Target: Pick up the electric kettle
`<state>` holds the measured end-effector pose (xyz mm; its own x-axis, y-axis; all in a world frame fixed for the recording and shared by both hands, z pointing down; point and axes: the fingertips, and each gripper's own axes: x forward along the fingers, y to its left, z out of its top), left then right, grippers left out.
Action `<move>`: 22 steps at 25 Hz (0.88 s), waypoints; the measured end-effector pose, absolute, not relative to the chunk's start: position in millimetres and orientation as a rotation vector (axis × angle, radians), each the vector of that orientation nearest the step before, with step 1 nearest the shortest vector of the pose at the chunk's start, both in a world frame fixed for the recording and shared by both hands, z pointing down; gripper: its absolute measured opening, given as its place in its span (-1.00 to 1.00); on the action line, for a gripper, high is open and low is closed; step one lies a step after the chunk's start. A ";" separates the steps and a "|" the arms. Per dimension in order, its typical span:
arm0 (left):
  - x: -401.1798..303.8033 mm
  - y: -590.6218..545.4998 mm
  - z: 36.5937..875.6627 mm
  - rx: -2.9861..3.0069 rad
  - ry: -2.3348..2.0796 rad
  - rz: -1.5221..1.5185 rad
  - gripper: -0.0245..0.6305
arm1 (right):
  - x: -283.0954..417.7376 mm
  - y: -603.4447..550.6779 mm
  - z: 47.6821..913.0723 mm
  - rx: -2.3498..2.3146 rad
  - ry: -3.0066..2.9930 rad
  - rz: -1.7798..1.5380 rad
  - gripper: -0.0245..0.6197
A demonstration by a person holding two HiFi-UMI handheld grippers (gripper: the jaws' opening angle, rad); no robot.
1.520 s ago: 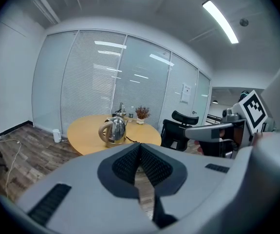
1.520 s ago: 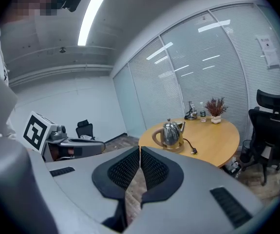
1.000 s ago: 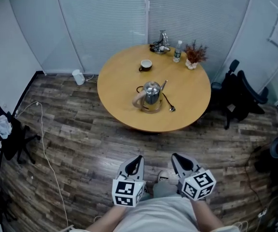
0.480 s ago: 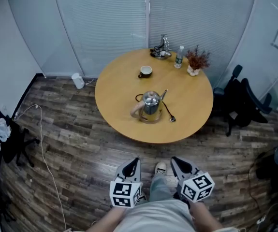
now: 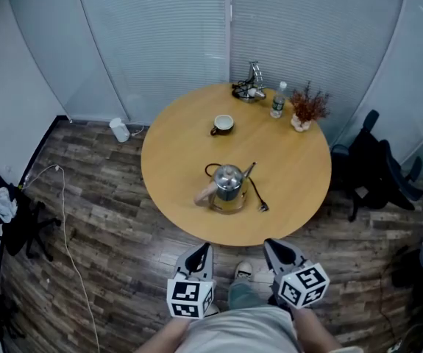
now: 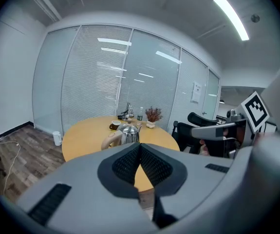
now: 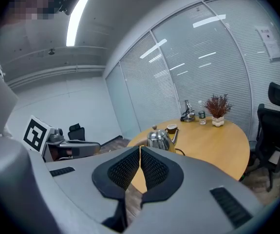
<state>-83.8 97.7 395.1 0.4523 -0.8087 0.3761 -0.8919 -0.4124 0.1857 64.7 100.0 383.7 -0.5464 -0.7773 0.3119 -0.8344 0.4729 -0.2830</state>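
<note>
Holding the left gripper and the right gripper side by side over the wood floor, just short of the round table, we have both pairs of jaws pressed together — nothing in either. The electric kettle sits near the table's middle, well apart from both grippers — handle left, spout right.

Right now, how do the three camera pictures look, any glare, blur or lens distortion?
Head view: even light, no glare, kettle sharp, straight lines bowed by the wide lens. Left gripper view: heavy fisheye, dark corners, ceiling light blown out, streaks reflected on the glass wall. Right gripper view: same fisheye and dark corners, a bright lamp strip top left.
</note>
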 end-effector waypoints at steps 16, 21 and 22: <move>-47.8 -4.5 385.9 2.295 -1.556 0.264 -0.92 | 100.4 -17.4 373.5 1.283 -2.648 0.568 -0.82; -43.5 -14.2 381.4 2.294 -1.594 0.248 -0.92 | 108.9 -33.2 375.4 1.282 -2.655 0.577 -0.82; -45.5 -15.3 380.9 2.290 -1.598 0.248 -0.92 | 107.2 -34.1 374.5 1.274 -2.656 0.576 -0.82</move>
<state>-45.5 -15.3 380.9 0.3536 -0.8753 0.3298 -0.9341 -0.3121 0.1731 107.2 -34.1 374.5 -0.6316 -0.7209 0.2852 -0.7743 0.5680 -0.2790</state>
